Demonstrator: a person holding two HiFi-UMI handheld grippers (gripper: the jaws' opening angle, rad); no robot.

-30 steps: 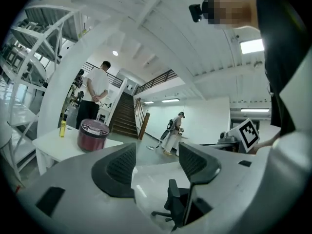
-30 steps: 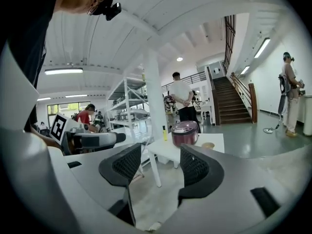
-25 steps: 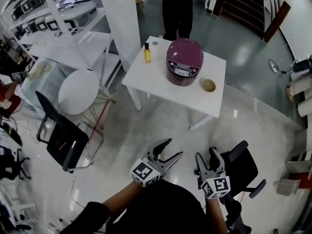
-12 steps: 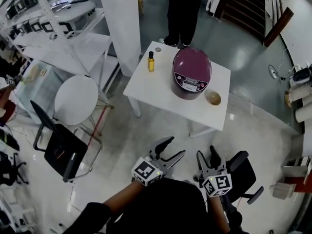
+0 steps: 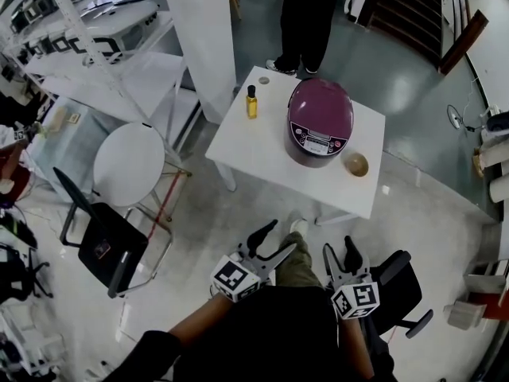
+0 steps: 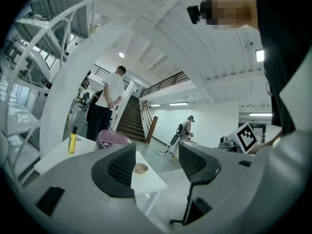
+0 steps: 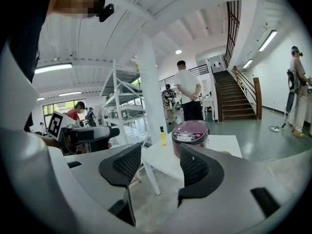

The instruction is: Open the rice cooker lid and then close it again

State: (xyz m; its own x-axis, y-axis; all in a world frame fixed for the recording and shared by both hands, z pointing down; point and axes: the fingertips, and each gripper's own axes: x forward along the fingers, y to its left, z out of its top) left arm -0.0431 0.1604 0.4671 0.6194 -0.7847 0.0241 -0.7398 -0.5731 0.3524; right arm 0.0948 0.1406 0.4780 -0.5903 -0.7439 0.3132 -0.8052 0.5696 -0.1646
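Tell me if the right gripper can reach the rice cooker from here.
Probably not yet: the open right gripper hangs well short, with floor between it and the table bearing the cooker. Nothing blocks the way.

- The rice cooker (image 5: 319, 122) stands on the table (image 5: 262, 153) ahead of me, towards its right half.
- On that table I see a bottle (image 5: 251, 102) left of the cooker and a bowl (image 5: 355, 164) just beside the cooker on its right, nearer me.
- A person (image 5: 306, 14) stands behind the table.
- A pillar (image 5: 199, 38) rises at the table's left, with shelving (image 5: 79, 30) further left.
- A small table (image 5: 127, 165) and a chair (image 5: 99, 241) stand on the floor to my left.
- My left gripper (image 5: 280, 239) and right gripper (image 5: 339, 249) are side by side close to me, well apart from the table.
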